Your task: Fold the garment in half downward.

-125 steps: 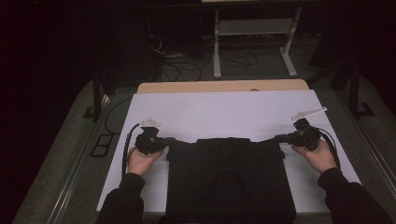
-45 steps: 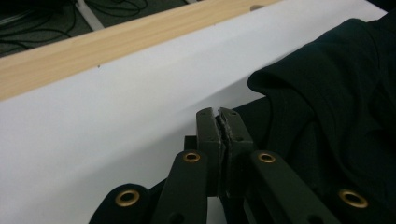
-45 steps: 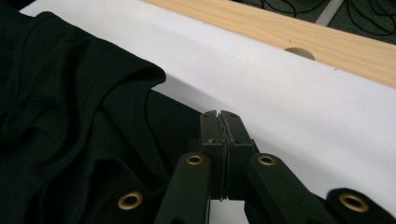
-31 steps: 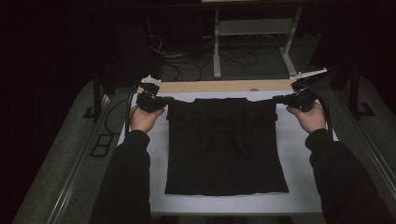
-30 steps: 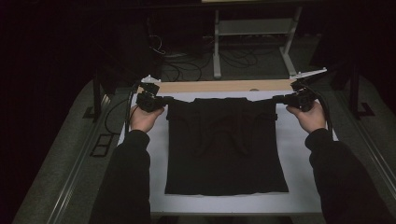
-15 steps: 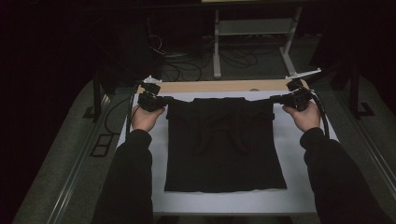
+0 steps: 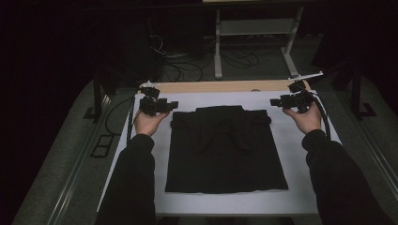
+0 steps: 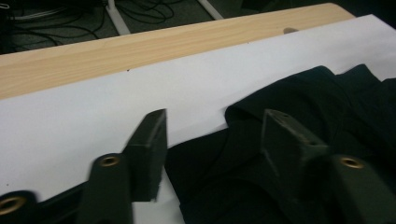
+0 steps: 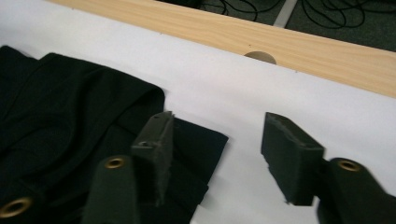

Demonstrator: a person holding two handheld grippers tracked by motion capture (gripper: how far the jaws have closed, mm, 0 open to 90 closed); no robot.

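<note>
The black garment [image 7: 226,150] lies flat on the white-covered surface [image 7: 305,187], spread between the two tongs, collar end level with them and long axis running back toward the person. Left tongs [image 7: 172,105] and right tongs [image 7: 273,102] both gape empty, each just outside a top corner, equally near.
</note>
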